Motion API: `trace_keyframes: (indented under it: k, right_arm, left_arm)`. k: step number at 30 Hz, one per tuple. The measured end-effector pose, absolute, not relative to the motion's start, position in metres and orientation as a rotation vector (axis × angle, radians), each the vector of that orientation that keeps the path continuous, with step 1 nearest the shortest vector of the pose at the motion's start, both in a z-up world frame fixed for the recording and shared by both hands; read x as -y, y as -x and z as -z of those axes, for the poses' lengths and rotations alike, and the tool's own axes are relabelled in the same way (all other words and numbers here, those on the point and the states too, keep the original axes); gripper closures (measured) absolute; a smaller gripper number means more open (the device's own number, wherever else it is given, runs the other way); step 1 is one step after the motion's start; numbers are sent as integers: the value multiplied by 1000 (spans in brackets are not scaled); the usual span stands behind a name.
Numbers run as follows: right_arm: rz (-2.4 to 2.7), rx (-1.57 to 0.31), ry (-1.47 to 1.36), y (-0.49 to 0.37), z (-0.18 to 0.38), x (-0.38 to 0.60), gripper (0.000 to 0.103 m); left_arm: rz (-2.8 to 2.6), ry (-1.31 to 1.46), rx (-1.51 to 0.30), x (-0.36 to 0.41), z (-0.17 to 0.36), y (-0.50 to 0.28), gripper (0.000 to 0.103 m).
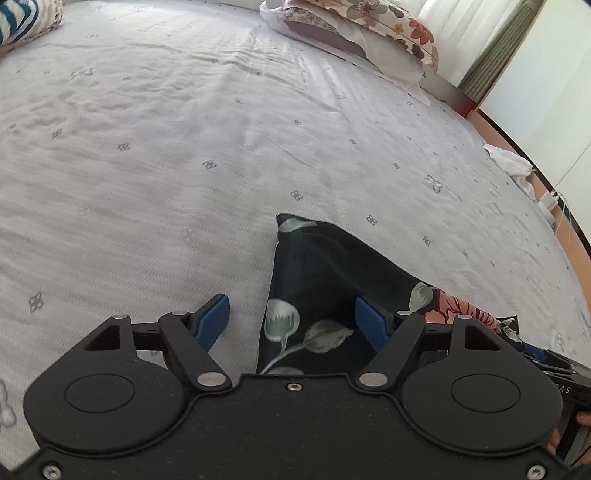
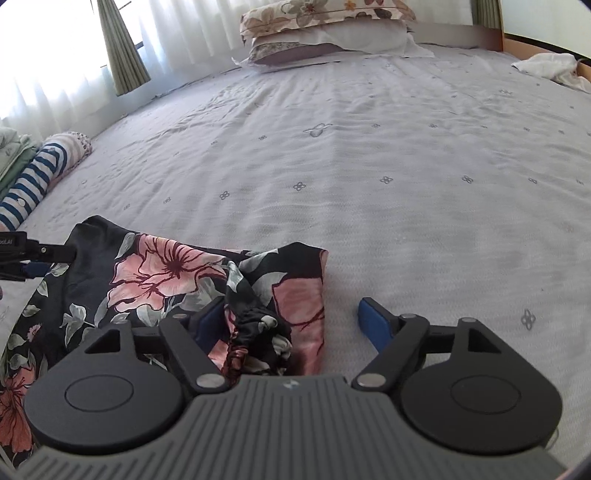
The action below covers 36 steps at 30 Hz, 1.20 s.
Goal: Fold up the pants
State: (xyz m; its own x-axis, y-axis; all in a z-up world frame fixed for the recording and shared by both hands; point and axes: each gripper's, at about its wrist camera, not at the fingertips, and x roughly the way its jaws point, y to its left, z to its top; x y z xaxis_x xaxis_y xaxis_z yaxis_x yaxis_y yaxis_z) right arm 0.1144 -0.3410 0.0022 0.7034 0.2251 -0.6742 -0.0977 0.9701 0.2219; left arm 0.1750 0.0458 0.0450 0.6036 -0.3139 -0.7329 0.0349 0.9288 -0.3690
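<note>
Dark pants with pink flowers and grey leaves lie on the bed. In the left wrist view a pointed corner of the pants (image 1: 314,273) reaches up between the blue pads of my left gripper (image 1: 293,317), whose jaws stand wide; the left pad is clear of the cloth. In the right wrist view the pants (image 2: 162,277) spread to the left, and their gathered waistband (image 2: 255,332) sits between the jaws of my right gripper (image 2: 293,317). Its right fingertip (image 2: 373,321) rests over bare sheet, away from the cloth. Neither gripper pinches the fabric.
The bed sheet (image 2: 369,166) is pale grey with small flower marks. Floral pillows (image 2: 325,26) lie at the head. A striped rolled cloth (image 2: 37,177) and folded clothes sit at the left edge, a white cloth (image 2: 550,66) at the far right. Curtains (image 2: 122,48) hang behind.
</note>
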Motion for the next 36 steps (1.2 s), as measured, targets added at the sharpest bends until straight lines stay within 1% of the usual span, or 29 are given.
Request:
trace_keyframes:
  k: [3,5,6,9,10,12,13,14,15,16,17,21,26,30,36]
  right_arm:
    - [-197,-761,-176,-117,-2,341,30]
    - [-208,-755,-193,-119,-2,342,41]
    - [-215,-755,-210,-119,-2,342,43]
    - [-212,-746,-204,-120,-1,337,44]
    - [-210,-744,-202,-120,-1,337,46]
    - [-206,-737,-204,-119,-2,337,54]
    - [-208,-733,-211,-118,-3,337,65]
    - [-223,-735,-227,-118,-3,337,77]
    - [-235,-741,-246,-118,-4,337,78]
    - [-228,-738,-241,-117,-4,334,78]
    - [-221,-732,-222,-116,-6,331,81]
    - [-191,-692,-209,-112,-16,322,86]
    - [-159,-621,-203,-110,-45,314,90]
    - [-127,-579,-190,-115,-65,307,92]
    - [-121,-558,-207,-136,-80,306,93]
  left_arm:
    - [214,334,-903,-42,-43,-182,30]
    - [216,327,-902,-39,-43,-186,30]
    - [216,322,-900,-37,-42,-187,30]
    - [217,299,-894,-32,-42,-187,34]
    - [216,286,-889,-30,-42,-185,40]
    - [216,261,-882,-25,-42,-182,59]
    - [219,257,-881,-23,-42,-181,77]
    - [225,264,-883,-22,-42,-180,84]
    - [223,271,-871,-21,-43,-177,88]
    - [225,272,-855,-20,-44,-175,93]
    - [230,276,-839,-20,-46,-172,95]
    - [226,281,-773,-19,-64,-163,97]
    - [216,254,-701,-18,-93,-158,97]
    - [204,233,-665,-15,-110,-158,97]
    - [175,209,-624,-10,-125,-166,97]
